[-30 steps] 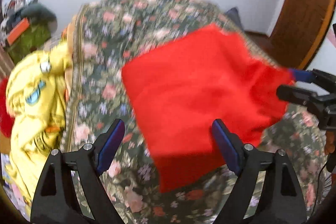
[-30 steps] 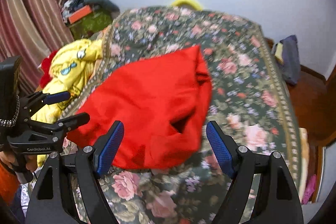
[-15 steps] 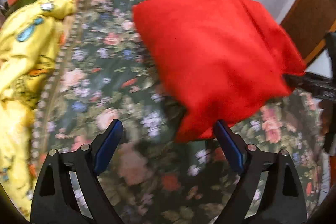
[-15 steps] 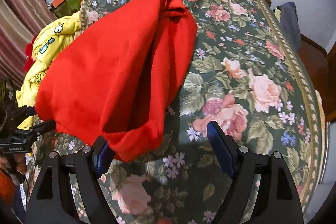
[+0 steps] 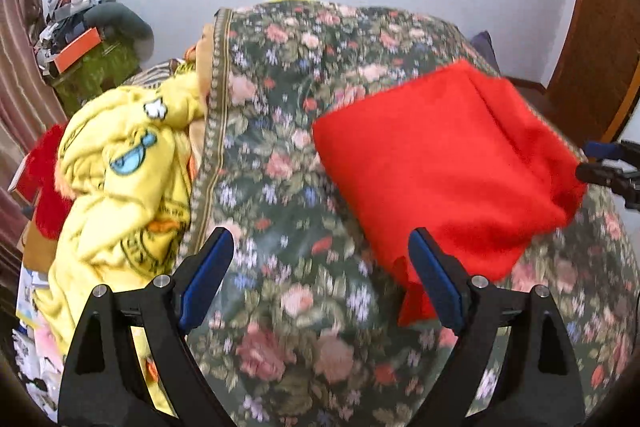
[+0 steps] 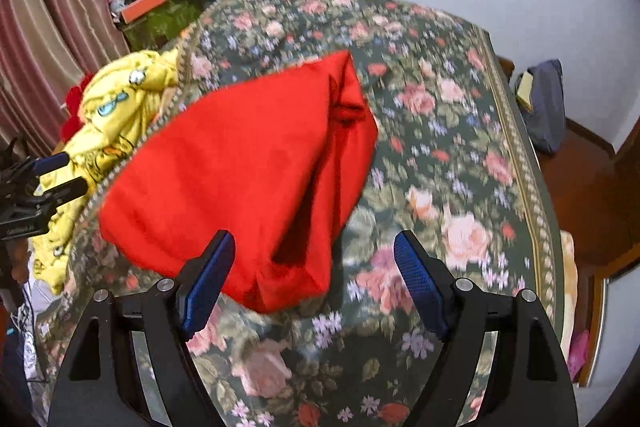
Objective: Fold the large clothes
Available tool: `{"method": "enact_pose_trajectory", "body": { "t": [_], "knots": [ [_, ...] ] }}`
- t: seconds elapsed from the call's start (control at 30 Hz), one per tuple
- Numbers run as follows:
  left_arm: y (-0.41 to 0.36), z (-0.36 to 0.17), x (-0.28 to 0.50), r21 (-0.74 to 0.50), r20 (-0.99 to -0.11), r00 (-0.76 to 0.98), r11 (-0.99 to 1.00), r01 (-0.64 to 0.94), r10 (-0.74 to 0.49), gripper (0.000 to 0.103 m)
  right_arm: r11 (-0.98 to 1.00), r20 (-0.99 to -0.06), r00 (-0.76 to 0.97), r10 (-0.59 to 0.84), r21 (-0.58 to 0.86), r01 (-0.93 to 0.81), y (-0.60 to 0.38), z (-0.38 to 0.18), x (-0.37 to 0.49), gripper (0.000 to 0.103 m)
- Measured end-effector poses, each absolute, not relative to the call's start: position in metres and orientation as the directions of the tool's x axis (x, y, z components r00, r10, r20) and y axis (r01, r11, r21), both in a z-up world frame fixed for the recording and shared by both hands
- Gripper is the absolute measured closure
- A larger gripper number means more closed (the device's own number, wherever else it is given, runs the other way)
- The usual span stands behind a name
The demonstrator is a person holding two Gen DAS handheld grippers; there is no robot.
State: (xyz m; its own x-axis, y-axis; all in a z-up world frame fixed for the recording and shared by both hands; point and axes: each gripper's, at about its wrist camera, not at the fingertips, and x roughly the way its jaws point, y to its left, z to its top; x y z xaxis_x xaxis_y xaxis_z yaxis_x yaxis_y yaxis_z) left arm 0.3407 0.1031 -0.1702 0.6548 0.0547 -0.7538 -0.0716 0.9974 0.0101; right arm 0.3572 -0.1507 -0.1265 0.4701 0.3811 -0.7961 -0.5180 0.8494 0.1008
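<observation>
Lying folded on the floral bed [image 5: 288,163], the red garment [image 5: 444,163] is unheld; left tongs [image 5: 320,279] and right tongs [image 6: 316,279] gape wide. Risk: loose layers unfolding if grabbed carelessly.

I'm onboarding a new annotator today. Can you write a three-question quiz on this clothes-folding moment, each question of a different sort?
1. True or false: the left gripper is clamped on the red garment.
2. Multiple choice: where does the yellow garment lie? A) on top of the red garment B) at the edge of the floral bedspread, apart from the red garment C) between the fingers of the right gripper
3. Fill in: the red garment lies in a ______ bundle on the bedspread.

Key
1. False: its jaws stand wide apart and its pads press on nothing.
2. B
3. folded
</observation>
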Motion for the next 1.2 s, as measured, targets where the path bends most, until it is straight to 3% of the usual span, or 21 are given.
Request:
{"method": "enact_pose_trajectory", "body": {
  "t": [0.23, 0.4, 0.7, 1.13, 1.2],
  "knots": [
    [0.106, -0.182, 0.392, -0.147, -0.788, 0.610, 0.988, -0.052, -0.085, 0.014, 0.832, -0.793, 0.418, 0.444, 0.191, -0.521, -0.135, -0.141, 0.393, 0.023],
    [0.107, -0.215, 0.422, -0.340, -0.817, 0.514, 0.938, -0.062, -0.262, 0.014, 0.832, -0.833, 0.307, 0.460, 0.283, -0.477, -0.134, -0.172, 0.422, 0.023],
    [0.129, -0.265, 0.453, -0.639, -0.735, 0.415, 0.754, -0.156, -0.537, 0.014, 0.765, -0.812, 0.160, 0.561, 0.434, -0.476, -0.134, -0.193, 0.447, 0.021],
    [0.135, -0.300, 0.476, -0.788, -0.614, 0.354, 0.573, -0.226, -0.705, 0.014, 0.686, -0.750, 0.063, 0.658, 0.563, -0.462, -0.118, -0.199, 0.462, 0.021],
    [0.134, -0.298, 0.476, -0.786, -0.615, 0.356, 0.579, -0.217, -0.703, 0.015, 0.651, -0.725, 0.004, 0.689, 0.616, -0.445, -0.113, -0.202, 0.461, 0.036]
  ]
}}
